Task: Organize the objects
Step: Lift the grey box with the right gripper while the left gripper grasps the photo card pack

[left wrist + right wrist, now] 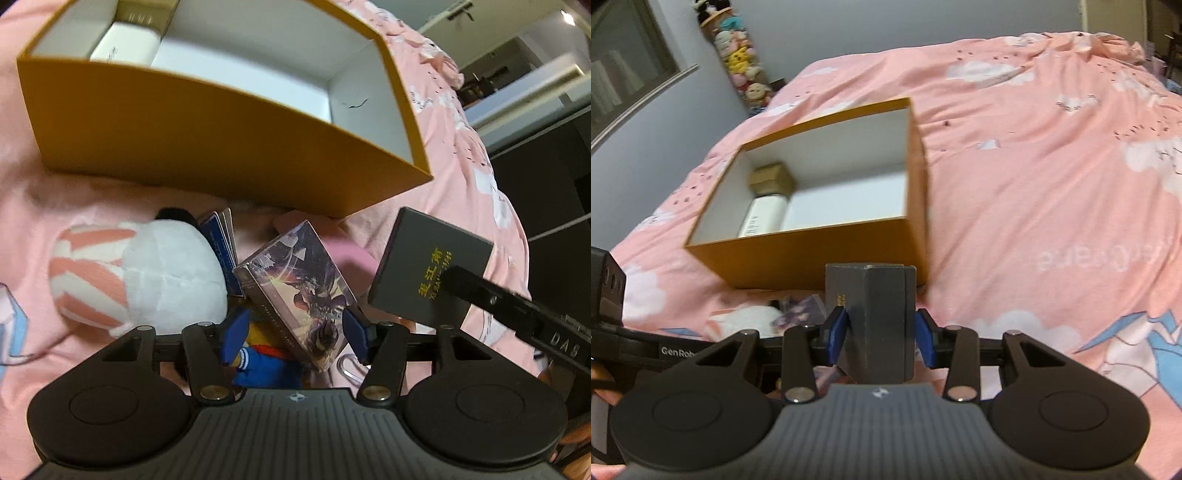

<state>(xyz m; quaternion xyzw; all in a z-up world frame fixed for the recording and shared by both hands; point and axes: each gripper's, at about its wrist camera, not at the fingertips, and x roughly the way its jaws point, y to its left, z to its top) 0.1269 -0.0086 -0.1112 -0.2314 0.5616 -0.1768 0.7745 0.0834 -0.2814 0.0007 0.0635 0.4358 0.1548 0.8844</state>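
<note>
Two claws: right [881, 332] clamps dark box [875, 317]; left [291, 332] apart around card pack [299, 291].

surface: pink bed cover [1015, 177] | on it: open yellow box [812, 254], plush toy [147, 273], card box [299, 291]

Pink cloud-print bedspread [1052, 177], grey wall [820, 33], plush-toy column [742, 62].

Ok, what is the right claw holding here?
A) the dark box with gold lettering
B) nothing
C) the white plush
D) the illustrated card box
A: the right claw has its blue pads against both sides of the dark box, lifted off the bedding just in front of the orange box.
</note>
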